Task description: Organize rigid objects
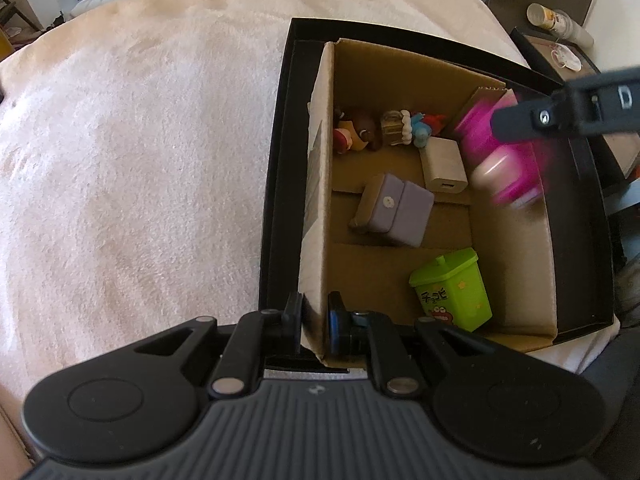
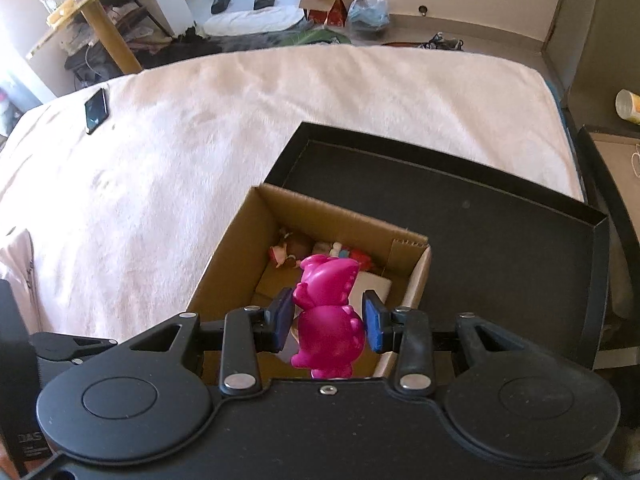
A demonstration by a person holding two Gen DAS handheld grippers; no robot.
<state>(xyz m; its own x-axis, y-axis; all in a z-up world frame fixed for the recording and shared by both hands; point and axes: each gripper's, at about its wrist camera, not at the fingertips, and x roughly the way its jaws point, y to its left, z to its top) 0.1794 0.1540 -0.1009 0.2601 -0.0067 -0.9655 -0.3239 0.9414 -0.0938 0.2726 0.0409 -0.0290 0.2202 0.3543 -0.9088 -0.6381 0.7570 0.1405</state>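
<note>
My right fingers (image 2: 328,320) are clamped on the pink toy (image 2: 328,320), held over the cardboard box (image 2: 224,264) that sits in the black tray (image 2: 480,216) on the bed. My left fingers (image 1: 316,316) pinch the box wall to steady it. I should lower the toy into the free space beside the white charger (image 1: 444,168) before letting go, so it does not topple the figurines (image 1: 360,130).
</note>
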